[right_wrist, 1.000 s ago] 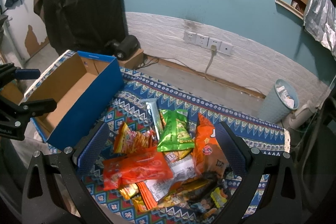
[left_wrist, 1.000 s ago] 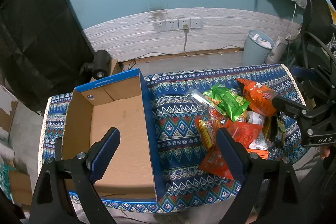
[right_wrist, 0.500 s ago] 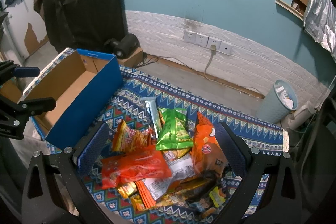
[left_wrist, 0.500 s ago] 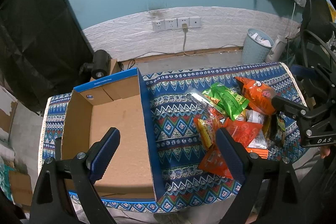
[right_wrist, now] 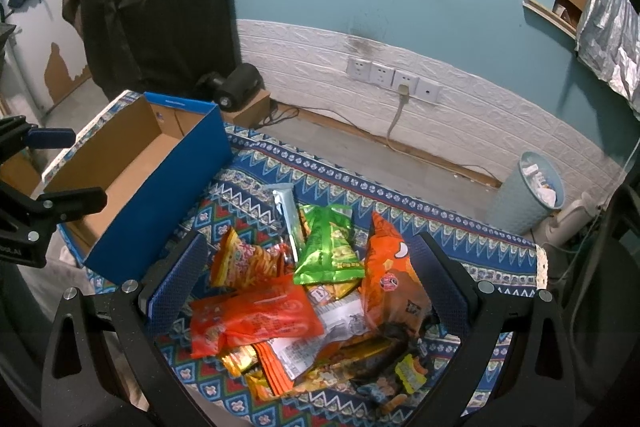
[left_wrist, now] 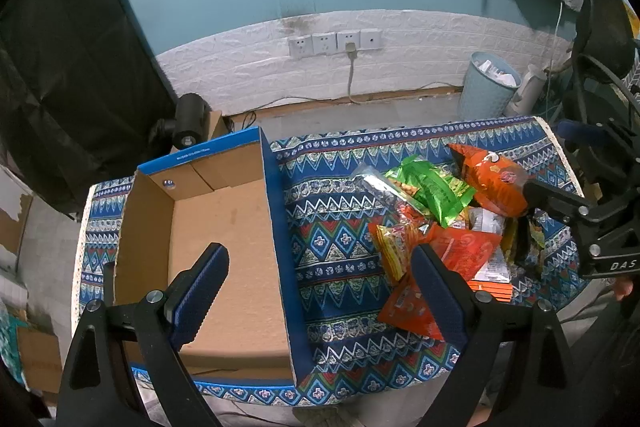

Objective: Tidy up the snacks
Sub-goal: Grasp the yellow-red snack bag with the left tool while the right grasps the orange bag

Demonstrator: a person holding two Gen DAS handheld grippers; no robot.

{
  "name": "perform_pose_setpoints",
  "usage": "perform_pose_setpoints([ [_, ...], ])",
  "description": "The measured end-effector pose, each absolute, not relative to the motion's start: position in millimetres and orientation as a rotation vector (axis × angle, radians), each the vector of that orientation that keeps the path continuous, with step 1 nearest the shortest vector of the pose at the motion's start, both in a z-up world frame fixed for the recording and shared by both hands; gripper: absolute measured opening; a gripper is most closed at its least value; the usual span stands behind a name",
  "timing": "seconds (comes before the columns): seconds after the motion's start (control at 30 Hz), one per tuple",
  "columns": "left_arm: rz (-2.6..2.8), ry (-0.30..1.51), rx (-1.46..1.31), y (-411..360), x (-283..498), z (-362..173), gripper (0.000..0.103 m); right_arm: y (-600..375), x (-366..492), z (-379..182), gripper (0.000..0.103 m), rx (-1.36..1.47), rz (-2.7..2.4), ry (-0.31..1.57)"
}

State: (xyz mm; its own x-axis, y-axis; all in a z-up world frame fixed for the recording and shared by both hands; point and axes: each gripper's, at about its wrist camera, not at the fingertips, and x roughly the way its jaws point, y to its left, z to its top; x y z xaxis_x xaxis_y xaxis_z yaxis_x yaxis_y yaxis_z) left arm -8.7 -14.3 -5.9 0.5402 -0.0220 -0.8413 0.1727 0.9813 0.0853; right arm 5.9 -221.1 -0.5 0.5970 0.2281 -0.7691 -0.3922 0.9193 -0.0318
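A blue cardboard box [left_wrist: 276, 227] with a bare brown inside stands open on the left of the patterned cloth [left_wrist: 332, 247]; the right wrist view has the box [right_wrist: 168, 195] at left. Several snack packets lie heaped to its right: a green bag [right_wrist: 330, 247], an orange chip bag [right_wrist: 390, 275], a red packet [right_wrist: 256, 319], a yellow-red packet [right_wrist: 244, 259] and a silver bar [right_wrist: 288, 215]. My left gripper [left_wrist: 320, 287] hangs open above the box's right wall. Over the heap my right gripper [right_wrist: 312, 279] hovers open, holding nothing.
Beyond the table's far edge stand a pale blue waste bin [right_wrist: 528, 191], a white kettle [left_wrist: 530, 93] and a black lamp on a small box [left_wrist: 188, 119]. Wall sockets with one plugged cable [left_wrist: 350, 67] sit behind. A dark curtain [left_wrist: 60, 67] hangs at left.
Both grippers have shifted only slightly; the right wrist view has drifted a little nearer the heap. No packet has moved, and both stay open.
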Motion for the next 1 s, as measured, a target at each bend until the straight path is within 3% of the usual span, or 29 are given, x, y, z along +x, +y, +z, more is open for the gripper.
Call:
perform_pose_setpoints([
  [1.0,-0.147,1.267,0.155,-37.4,62.0,-101.2,0.094,-272.9,67.1,-51.2,0.099,-0.159,0.197,1.055],
])
